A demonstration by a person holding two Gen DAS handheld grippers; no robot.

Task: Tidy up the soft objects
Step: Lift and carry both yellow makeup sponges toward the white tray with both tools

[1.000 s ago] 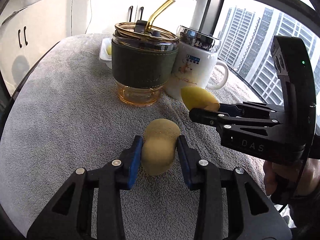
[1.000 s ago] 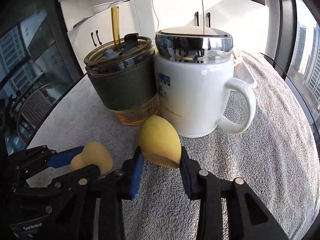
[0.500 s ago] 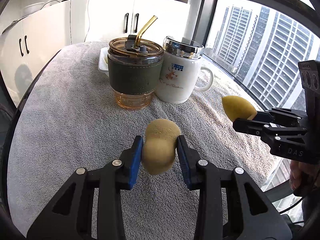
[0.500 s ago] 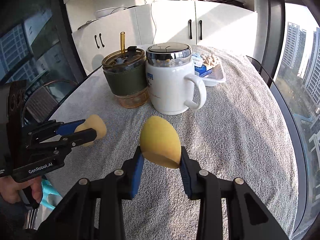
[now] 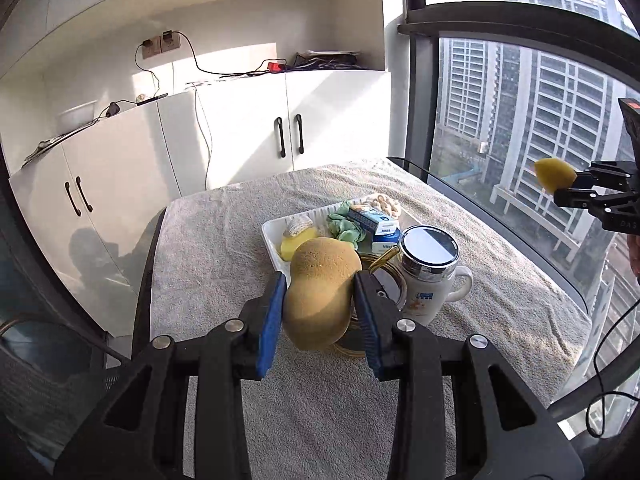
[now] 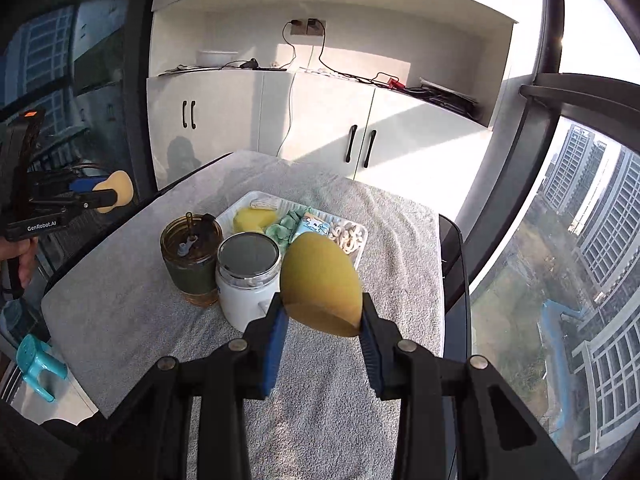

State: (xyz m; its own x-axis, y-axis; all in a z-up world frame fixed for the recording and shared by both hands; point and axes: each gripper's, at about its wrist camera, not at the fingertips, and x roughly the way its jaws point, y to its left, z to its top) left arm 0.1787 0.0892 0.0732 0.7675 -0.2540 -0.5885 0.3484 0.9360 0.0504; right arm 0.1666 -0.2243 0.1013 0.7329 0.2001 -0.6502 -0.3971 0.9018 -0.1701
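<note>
Both grippers hold sponges above the worktop (image 5: pixel 224 248).
Left gripper (image 5: pixel 320 312) clamps a gourd-shaped sponge (image 5: pixel 320 292); right gripper (image 6: pixel 322 318) clamps an egg-shaped sponge (image 6: pixel 320 280).

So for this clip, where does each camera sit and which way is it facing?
Left wrist: on the left gripper, looking down over its tan sponge at the towel-covered table; own fingers show.
Right wrist: on the right gripper, same aim, past its yellow sponge.
Shared: white tray, white mug, each other's gripper.

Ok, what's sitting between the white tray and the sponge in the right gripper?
In the right wrist view, the white lidded mug stands between the tray and the held sponge.
</note>
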